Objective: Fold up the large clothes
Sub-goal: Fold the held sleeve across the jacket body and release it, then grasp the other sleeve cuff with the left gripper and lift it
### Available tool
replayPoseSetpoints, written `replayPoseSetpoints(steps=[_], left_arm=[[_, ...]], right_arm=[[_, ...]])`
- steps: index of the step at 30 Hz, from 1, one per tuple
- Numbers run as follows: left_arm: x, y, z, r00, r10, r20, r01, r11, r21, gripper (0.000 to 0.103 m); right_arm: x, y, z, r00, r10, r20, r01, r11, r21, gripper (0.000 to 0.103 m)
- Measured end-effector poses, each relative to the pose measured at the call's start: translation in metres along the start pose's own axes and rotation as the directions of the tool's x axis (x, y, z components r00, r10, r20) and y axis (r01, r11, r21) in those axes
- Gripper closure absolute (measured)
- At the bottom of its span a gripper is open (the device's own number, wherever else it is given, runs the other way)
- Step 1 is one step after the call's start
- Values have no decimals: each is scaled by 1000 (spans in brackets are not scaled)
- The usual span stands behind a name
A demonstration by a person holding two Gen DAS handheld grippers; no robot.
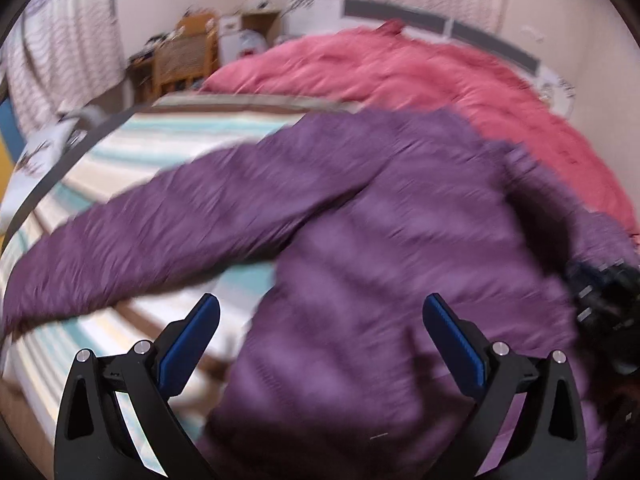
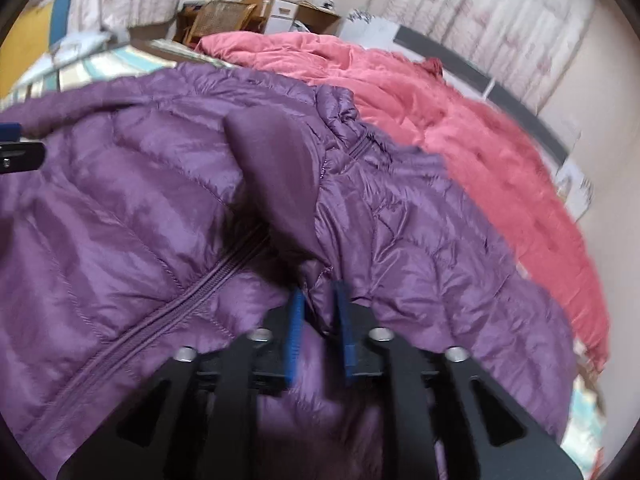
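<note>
The left wrist view is smeared by motion, so the quilting of the purple down jacket (image 1: 380, 240) barely shows there, and the jacket's hem runs out of both views at the bottom. The jacket lies spread on the striped bed (image 1: 132, 140), in front of a pink duvet (image 1: 400, 72). The left gripper (image 1: 320, 344) hangs above the jacket's body, jaws wide apart and empty. The right gripper (image 2: 318, 320) sits narrowly parted around a fold of the jacket's front; whether its pads press the cloth is unclear.
</note>
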State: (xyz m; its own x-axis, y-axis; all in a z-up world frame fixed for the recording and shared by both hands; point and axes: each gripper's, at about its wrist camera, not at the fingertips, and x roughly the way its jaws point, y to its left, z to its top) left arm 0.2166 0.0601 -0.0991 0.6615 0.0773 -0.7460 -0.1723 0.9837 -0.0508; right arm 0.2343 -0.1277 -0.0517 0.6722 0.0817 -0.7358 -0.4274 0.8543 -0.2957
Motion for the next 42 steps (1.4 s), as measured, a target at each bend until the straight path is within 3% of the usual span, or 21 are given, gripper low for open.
replayPoseSetpoints(steps=[1, 2, 5, 6, 10, 11, 13, 17, 20, 22, 29, 37, 42], left_arm=[[-3, -8, 7, 999, -30, 15, 30, 999, 16, 2], [-4, -14, 12, 999, -50, 19, 49, 998, 30, 2], [-3, -42, 32, 992, -124, 34, 121, 990, 67, 2], [0, -55, 39, 983, -178, 33, 176, 981, 77, 2], [19, -92, 51, 959, -282, -17, 282, 957, 72, 2], [26, -103, 53, 951, -309, -29, 310, 948, 74, 3], [37, -123, 54, 947, -317, -57, 321, 942, 93, 14], [66, -148, 48, 932, -321, -166, 341, 933, 112, 77], [70, -141, 45, 930, -332, -159, 347, 935, 73, 90], [64, -131, 43, 946, -302, -123, 313, 946, 88, 91], [58, -87, 34, 961, -259, -93, 266, 962, 68, 91], [72, -78, 20, 962, -258, -89, 264, 963, 55, 90], [74, -80, 14, 964, -254, -82, 259, 964, 56, 88]], right_arm=[[-9, -6, -3, 1000, 22, 14, -23, 999, 48, 46], [-15, -10, -5, 999, 35, 26, -37, 997, 73, 35], [-38, -26, -16, 996, 68, 58, -77, 981, 176, 34], [-43, -29, -18, 996, 65, 59, -76, 977, 202, 35], [-66, -49, -38, 996, -22, 82, -6, 945, 326, 38], [-75, -59, -49, 994, -64, 89, 24, 921, 389, 41], [-86, -84, -66, 989, -115, 91, 55, 865, 499, 41], [-103, -122, -94, 974, -212, 73, 115, 752, 649, 49], [-100, -145, -105, 972, -234, 37, 139, 690, 710, 51], [-92, -156, -106, 973, -229, 12, 146, 660, 737, 61], [-53, -164, -83, 990, -140, 1, 93, 667, 739, 61], [10, -161, -75, 987, -115, -112, 160, 719, 676, 61], [19, -155, -71, 978, -151, -145, 209, 744, 635, 61]])
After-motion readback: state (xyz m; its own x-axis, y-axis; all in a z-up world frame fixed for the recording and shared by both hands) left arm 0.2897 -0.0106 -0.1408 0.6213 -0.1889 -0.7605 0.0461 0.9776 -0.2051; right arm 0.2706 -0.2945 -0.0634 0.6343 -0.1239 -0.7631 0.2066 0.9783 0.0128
